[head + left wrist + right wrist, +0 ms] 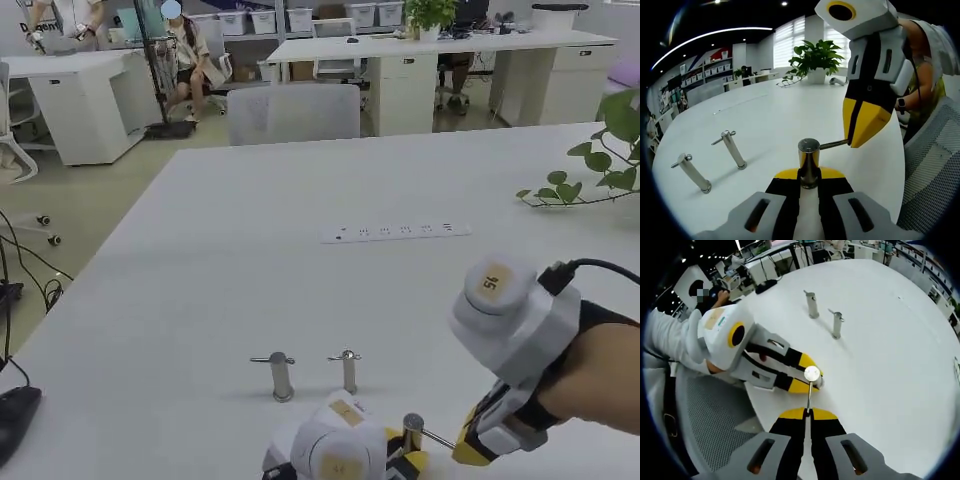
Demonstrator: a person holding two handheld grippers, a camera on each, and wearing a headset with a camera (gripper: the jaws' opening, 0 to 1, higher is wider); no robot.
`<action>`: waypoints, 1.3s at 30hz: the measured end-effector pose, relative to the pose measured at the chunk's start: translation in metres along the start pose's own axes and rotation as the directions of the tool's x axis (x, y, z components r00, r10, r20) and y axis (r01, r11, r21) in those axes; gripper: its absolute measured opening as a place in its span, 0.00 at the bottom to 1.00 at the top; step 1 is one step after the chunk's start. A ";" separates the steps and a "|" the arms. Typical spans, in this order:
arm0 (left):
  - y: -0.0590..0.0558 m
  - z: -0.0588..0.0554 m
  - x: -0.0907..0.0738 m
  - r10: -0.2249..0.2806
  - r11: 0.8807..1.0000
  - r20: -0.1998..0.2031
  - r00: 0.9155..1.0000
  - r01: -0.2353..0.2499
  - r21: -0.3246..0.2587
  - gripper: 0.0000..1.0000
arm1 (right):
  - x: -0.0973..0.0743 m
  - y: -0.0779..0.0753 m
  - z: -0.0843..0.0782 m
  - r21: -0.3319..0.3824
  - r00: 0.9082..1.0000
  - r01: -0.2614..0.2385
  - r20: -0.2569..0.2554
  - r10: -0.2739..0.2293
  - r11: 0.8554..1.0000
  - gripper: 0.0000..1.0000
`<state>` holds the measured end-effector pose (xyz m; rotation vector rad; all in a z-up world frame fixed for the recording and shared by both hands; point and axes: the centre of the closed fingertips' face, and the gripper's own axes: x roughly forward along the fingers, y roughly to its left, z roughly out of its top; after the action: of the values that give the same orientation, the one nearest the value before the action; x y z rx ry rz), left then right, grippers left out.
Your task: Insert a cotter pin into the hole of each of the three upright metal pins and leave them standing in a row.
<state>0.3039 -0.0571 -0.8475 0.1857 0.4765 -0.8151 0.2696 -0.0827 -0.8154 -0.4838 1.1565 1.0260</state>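
On the white workbench (250,270), 2 upright metal pins (283,375) stood already cottered, and the left gripper (809,179) clamped the 3rd pin (809,159) while the right gripper (808,413) pinched the cotter pin (809,392), tip at its head. Last insertion, I'd judge, calling for a straight level push. The left gripper view showed that contact side-on, the right gripper view the pin's round top.

Your pin (809,155) is polished metal, glossy (its flat top mirrors the light); the cotter pin (809,395) is thin bare metal. The table (250,260) looks smooth, matt white.
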 end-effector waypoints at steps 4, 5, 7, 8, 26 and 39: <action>0.001 0.000 0.000 0.002 1.000 0.001 1.000 -0.002 -0.001 0.11 | 0.001 0.000 0.001 0.007 1.000 0.001 -0.005 -0.001 1.000 0.03; 0.001 0.000 0.000 0.002 1.000 0.001 1.000 -0.002 -0.001 0.11 | 0.001 0.000 0.001 0.007 1.000 0.001 -0.005 -0.001 1.000 0.03; 0.001 0.000 0.001 0.003 1.000 0.001 1.000 -0.003 0.000 0.11 | 0.002 -0.001 0.001 0.009 1.000 0.003 -0.003 -0.003 1.000 0.03; 0.001 0.000 0.001 0.004 1.000 0.001 1.000 -0.004 0.000 0.11 | 0.002 -0.001 0.002 0.011 1.000 0.004 -0.003 -0.004 1.000 0.03; 0.002 0.001 0.000 0.001 1.000 0.005 1.000 -0.001 -0.009 0.10 | 0.005 -0.002 0.014 0.001 1.000 0.024 0.011 -0.024 1.000 0.04; 0.001 0.001 0.000 -0.005 1.000 0.008 1.000 0.005 -0.007 0.10 | 0.009 -0.003 0.024 -0.015 0.999 0.030 0.028 -0.029 0.999 0.04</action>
<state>0.3050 -0.0566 -0.8467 0.1745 0.4724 -0.8182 0.2852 -0.0617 -0.8151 -0.4961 1.1147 1.0140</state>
